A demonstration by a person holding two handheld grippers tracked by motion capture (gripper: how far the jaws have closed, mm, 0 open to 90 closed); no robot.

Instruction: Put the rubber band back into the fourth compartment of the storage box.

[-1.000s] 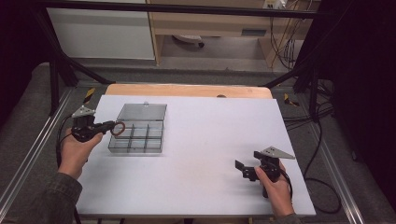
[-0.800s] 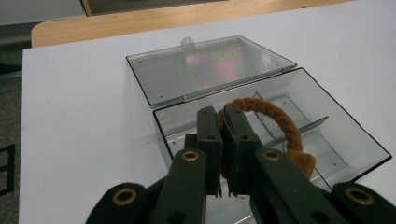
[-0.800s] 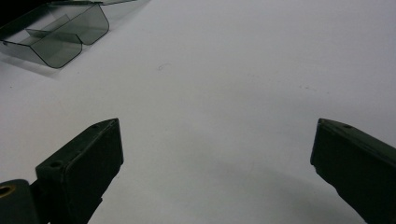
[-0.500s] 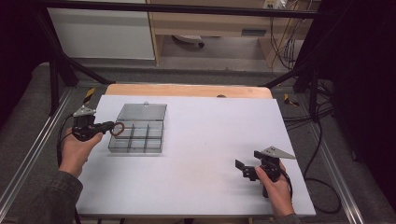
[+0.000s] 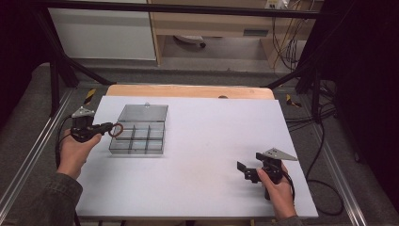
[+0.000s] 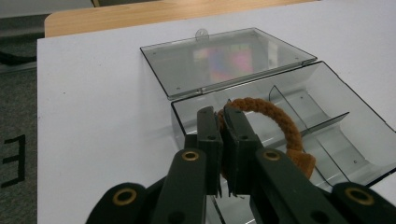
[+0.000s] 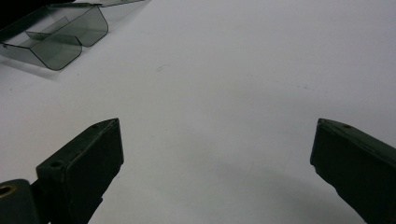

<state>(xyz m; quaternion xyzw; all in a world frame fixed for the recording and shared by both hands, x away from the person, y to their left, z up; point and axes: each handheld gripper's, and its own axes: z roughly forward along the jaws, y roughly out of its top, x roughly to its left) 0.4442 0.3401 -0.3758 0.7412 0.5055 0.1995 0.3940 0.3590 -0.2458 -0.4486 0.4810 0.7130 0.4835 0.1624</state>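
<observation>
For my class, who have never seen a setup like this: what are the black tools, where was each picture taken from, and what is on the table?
A person holds a hand-operated gripper in each hand. The high view looks down from above; each gripper view comes from a camera riding on that tool. On the white table stands a clear compartment box with its lid open. The left gripper has its fingers shut on a brown rope ring, held over the box. The right gripper rests open on the table, holding nothing.

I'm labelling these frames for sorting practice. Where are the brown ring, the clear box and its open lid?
brown ring (image 6: 280,119), left gripper view, on its rope-like upper arc.
clear box (image 5: 136,151), high view, on its near wall.
lid (image 6: 224,63), left gripper view, on the middle of the flat panel.
</observation>
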